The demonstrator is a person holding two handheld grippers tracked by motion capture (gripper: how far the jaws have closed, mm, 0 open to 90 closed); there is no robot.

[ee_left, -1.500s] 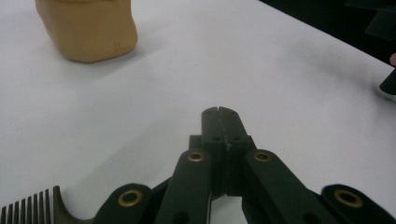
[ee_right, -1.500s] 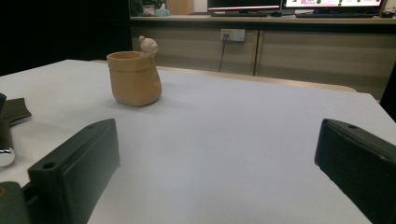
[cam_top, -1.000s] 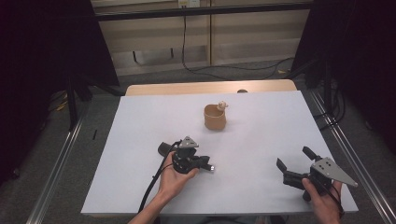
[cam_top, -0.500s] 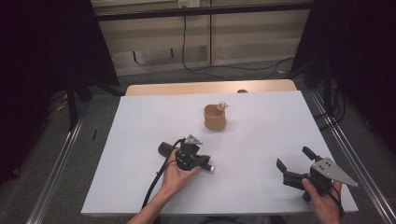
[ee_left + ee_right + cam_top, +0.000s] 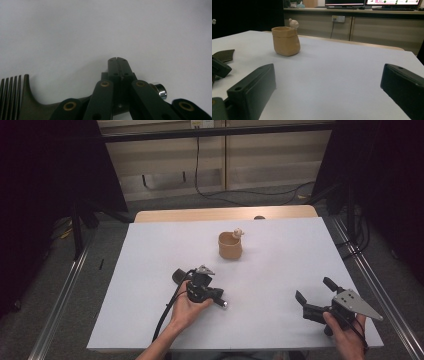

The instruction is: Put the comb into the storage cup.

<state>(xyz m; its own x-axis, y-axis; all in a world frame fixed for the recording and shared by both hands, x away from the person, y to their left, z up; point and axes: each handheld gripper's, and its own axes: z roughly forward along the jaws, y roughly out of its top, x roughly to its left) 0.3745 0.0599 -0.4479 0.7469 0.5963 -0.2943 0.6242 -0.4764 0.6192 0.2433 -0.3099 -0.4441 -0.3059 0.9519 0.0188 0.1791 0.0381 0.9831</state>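
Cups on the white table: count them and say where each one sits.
1. A tan cup with a small figure on its rim stands upright near the far middle of the white table, apart from the left tool and the right tool.

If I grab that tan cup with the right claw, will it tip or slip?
The cup looks squat with a wide flat base, so it probably won't tip from a gentle push. Its walls look like glazed clay, so likely rigid, perhaps slippery, and breakable. The small figure on its rim may snag; the open right claw should grip below it.
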